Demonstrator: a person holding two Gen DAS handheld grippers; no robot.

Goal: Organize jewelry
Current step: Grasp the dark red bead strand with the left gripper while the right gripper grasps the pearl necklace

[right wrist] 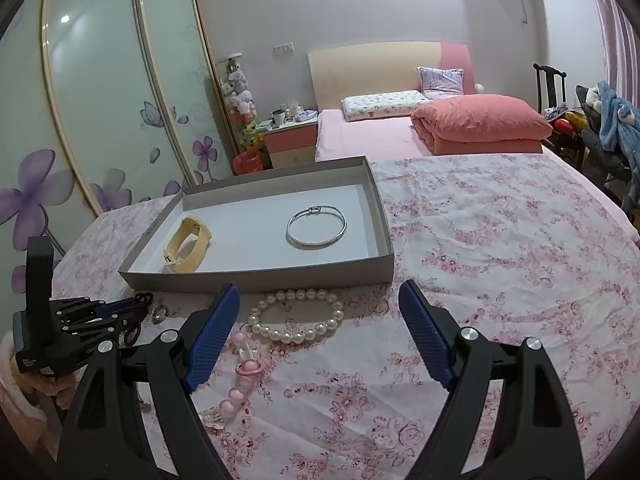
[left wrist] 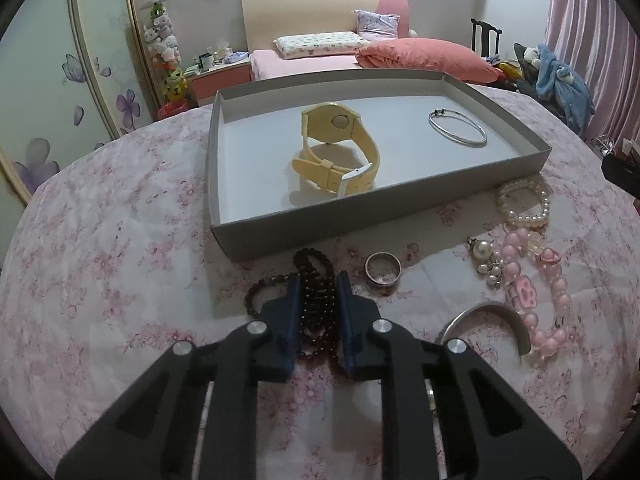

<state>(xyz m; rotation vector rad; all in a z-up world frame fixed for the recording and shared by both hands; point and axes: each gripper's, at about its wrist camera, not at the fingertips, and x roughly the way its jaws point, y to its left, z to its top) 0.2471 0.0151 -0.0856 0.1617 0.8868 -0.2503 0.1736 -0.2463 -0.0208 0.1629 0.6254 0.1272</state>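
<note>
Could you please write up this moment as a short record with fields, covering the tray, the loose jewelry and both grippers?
tray contents: yellow watch; silver bangle, lying in grey tray
left gripper: shut on dark bead strand
right gripper: open, above pearl bracelet
loose on cloth: ring; pink bead bracelet; metal cuff
</note>
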